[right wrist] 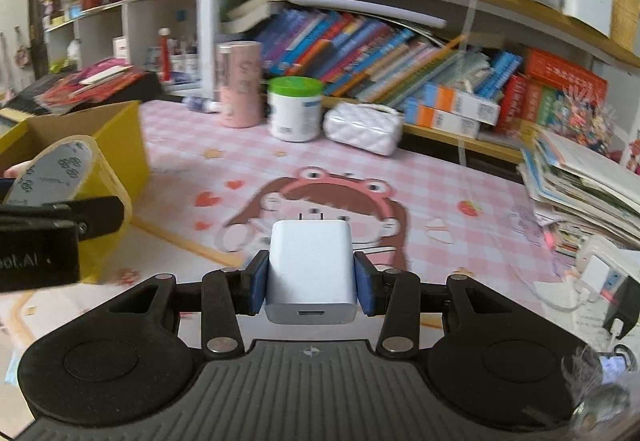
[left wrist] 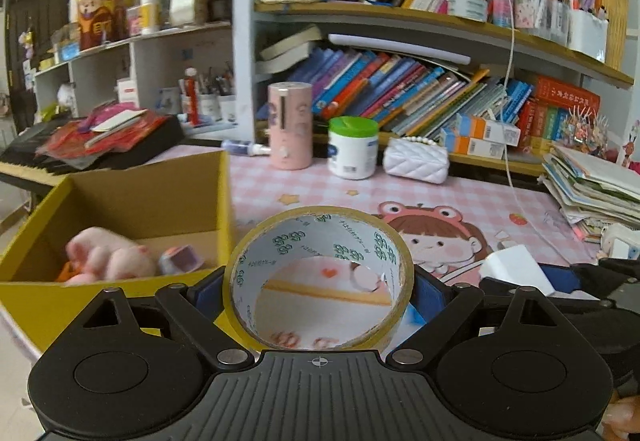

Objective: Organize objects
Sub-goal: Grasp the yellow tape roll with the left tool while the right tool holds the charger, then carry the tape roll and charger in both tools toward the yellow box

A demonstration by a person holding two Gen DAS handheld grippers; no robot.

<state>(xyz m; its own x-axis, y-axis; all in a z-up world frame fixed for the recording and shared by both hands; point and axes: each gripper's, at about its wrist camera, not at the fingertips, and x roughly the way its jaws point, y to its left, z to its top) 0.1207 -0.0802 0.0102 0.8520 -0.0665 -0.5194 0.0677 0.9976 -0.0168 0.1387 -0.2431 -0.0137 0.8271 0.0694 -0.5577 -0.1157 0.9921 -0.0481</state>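
My left gripper (left wrist: 319,291) is shut on a roll of yellow tape (left wrist: 319,241), held above the pink desk mat just right of the yellow cardboard box (left wrist: 120,177). The box holds a pink plush toy (left wrist: 108,255) and a small purple-faced item (left wrist: 180,259). My right gripper (right wrist: 311,283) is shut on a white charger plug (right wrist: 310,269), prongs forward, above the mat. The charger also shows in the left wrist view (left wrist: 516,269). The tape roll (right wrist: 68,169) and the left gripper show at the left of the right wrist view, beside the box (right wrist: 120,145).
A pink cylinder (left wrist: 290,125), a green-lidded white jar (left wrist: 353,147) and a white quilted purse (left wrist: 416,161) stand at the back of the desk before bookshelves. A stack of books and papers (left wrist: 592,189) lies at the right. A white cable (left wrist: 510,145) hangs down.
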